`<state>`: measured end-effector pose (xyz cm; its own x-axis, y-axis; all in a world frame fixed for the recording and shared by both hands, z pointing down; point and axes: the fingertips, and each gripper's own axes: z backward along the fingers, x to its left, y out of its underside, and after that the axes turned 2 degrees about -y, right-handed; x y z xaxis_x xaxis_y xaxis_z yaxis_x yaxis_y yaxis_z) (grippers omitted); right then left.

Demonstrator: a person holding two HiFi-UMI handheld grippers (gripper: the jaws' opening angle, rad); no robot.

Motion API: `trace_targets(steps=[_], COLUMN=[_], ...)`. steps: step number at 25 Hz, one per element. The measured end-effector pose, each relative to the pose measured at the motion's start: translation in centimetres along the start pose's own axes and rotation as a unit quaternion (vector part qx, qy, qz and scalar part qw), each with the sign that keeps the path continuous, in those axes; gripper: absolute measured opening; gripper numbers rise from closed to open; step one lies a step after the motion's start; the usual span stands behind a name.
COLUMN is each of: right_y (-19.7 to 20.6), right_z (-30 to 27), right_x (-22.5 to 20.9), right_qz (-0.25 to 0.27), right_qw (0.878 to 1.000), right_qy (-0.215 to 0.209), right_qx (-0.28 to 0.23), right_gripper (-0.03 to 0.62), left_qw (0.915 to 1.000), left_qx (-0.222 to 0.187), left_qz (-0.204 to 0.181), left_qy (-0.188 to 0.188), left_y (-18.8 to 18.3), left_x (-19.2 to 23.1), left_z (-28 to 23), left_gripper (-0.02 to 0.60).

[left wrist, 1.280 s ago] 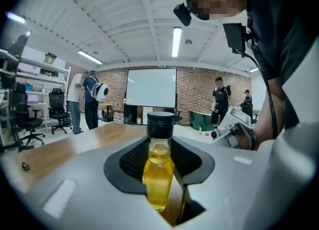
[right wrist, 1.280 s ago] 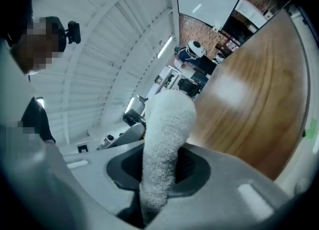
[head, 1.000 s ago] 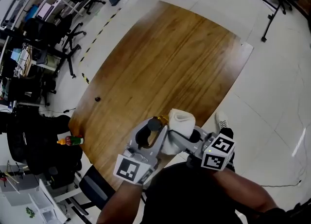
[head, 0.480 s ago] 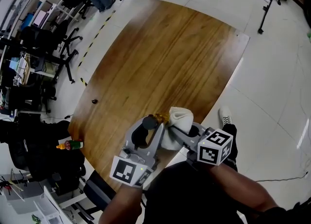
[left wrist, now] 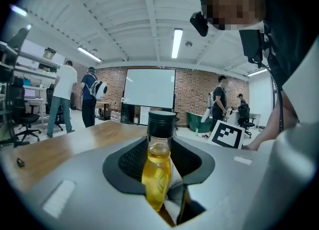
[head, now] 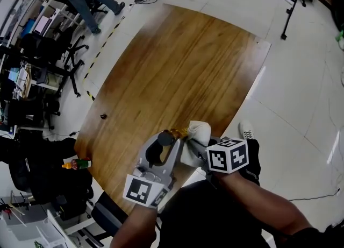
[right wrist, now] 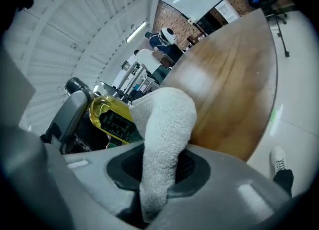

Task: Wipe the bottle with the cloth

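Left gripper (left wrist: 160, 160): clamped on the bottle (left wrist: 156, 179), yellow liquid, black cap up.
Right gripper (right wrist: 162, 171): pinching the white cloth (right wrist: 168, 119), which bulges past the jaws.
Contact: cloth pressed against the bottle's side, over the table's near edge.
Table (head: 183, 64): wooden, stretching away beyond.

Before you stands a wooden table (head: 183, 64) with rounded corners, its long side running toward one o'clock over a pale tiled floor (head: 301, 96). One small dark object (head: 103, 117) lies on the wood near the edge at nine o'clock, too small to identify
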<state>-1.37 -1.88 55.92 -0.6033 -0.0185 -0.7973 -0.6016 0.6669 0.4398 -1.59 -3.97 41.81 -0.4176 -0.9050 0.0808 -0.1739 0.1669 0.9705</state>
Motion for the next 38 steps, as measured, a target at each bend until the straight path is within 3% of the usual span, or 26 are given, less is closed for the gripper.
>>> trace_targets(steps=[8, 15, 18, 22, 27, 30, 35, 38], right_y=[1.1, 1.2, -0.5, -6.2, -14.6, -17.2, -18.8, -15.8], right_z=[-0.5, 0.9, 3.7, 7.5, 6.9, 3.0, -3.3, -5.7], right_x=[-2.2, -2.7, -1.6, 0.4, 1.8, 3.6, 8.2, 10.8], right_qz=[0.001, 0.006, 0.021, 0.052, -0.016, -0.024, 0.021, 0.056], right_qw=[0.995, 0.99, 0.992, 0.995, 0.989, 0.978, 0.957, 0.929], right_qy=[0.071, 0.09, 0.055, -0.029, -0.137, -0.185, -0.235, -0.255], right_qx=[0.075, 0.11, 0.111, 0.082, 0.057, 0.095, 0.168, 0.264], right_gripper=[0.072, 0.072, 0.072, 0.072, 0.072, 0.072, 0.072, 0.072], left_qw=[0.9998, 0.9996, 0.9992, 0.9982, 0.9989, 0.9988, 0.9988, 0.9991], left_qx=[-0.016, -0.028, -0.021, -0.003, 0.001, -0.005, -0.03, -0.025], left_qz=[0.009, -0.006, -0.032, -0.055, -0.033, -0.029, -0.019, -0.024], left_qy=[0.003, 0.005, 0.014, 0.024, 0.035, 0.038, 0.035, 0.023], left_y=[0.2, 0.0, -0.6, -0.5, -0.8, -1.0, -1.9, -1.8], left_x=[-0.1, -1.0, -1.8, -2.0, -2.1, -2.0, -1.9, -1.8], left_z=[-0.3, -0.4, -0.6, -0.7, -0.5, -0.5, -1.4, -1.4], left_gripper=[0.155, 0.153, 0.153, 0.153, 0.153, 0.153, 0.153, 0.153])
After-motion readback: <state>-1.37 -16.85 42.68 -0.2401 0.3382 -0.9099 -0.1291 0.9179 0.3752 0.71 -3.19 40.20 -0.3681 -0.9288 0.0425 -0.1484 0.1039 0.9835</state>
